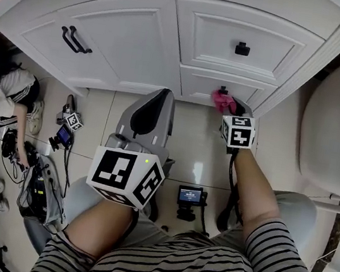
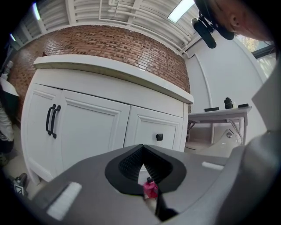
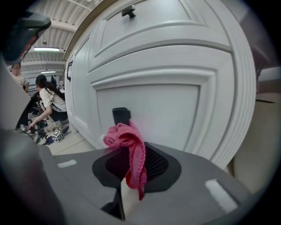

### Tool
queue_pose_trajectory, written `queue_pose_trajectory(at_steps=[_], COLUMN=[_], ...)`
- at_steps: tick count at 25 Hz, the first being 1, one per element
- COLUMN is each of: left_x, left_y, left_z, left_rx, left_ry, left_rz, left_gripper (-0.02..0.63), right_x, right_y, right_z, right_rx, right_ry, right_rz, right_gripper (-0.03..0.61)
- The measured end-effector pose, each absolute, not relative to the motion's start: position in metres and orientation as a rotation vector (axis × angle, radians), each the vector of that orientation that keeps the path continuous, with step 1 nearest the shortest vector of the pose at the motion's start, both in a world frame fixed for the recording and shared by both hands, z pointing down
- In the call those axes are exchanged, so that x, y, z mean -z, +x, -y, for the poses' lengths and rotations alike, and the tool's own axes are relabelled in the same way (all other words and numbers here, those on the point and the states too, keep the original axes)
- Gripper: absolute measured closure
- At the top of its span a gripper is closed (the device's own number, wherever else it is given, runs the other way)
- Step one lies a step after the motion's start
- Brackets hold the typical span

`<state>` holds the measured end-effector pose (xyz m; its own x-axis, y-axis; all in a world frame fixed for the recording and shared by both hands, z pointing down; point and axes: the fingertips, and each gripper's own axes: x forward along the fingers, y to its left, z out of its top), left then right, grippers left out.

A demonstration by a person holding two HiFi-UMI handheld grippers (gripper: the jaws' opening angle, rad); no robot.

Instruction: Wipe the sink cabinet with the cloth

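One pink cloth (image 3: 131,151) sat clamped in the right gripper (image 1: 231,105), pressed by the knob of the lower drawer (image 1: 197,83) of two at the sink cabinet's (image 1: 141,38) bottom right corner, while the left gripper (image 1: 162,99) hung closed, empty.

Pale glossy floor tiles (image 1: 195,158) run through the middle of the head view. At 9 o'clock a person in white (image 1: 0,99) crouches on them, with cables and gear (image 1: 36,191) strewn toward 8 o'clock and a marker cube (image 1: 74,121) lying nearby. A white rounded fixture (image 1: 338,127) fills 3 o'clock. In the left gripper view, a red brick wall (image 2: 109,44) rises at 12 o'clock under a white beamed ceiling (image 2: 109,11) with a lit tube light (image 2: 180,9). A plain white wall (image 2: 219,74) and a white desk (image 2: 215,115) stand at 3 o'clock.
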<state>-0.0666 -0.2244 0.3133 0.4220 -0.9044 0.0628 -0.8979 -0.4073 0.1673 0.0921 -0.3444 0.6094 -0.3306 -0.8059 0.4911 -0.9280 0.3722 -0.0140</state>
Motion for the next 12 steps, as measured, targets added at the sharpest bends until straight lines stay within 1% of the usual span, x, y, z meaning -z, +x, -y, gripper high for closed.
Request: queue_pose_trajectory(at_steps=[8,12], left_x=[-0.316,-0.313], left_y=[-0.050,-0.046], left_z=[0.228,0.232], left_rx=[-0.006,-0.021], left_ry=[2.550,2.574], left_rz=[1.611,1.627], left_gripper=[0.620,0.620], right_x=[-0.609,-0.590], right_y=[0.178,0.209], right_z=[0.335,0.326], right_rx=[-0.464,-0.485], right_ry=[1.681,1.768], right_rz=[2.085,2.007], right_gripper=[0.500,0.505])
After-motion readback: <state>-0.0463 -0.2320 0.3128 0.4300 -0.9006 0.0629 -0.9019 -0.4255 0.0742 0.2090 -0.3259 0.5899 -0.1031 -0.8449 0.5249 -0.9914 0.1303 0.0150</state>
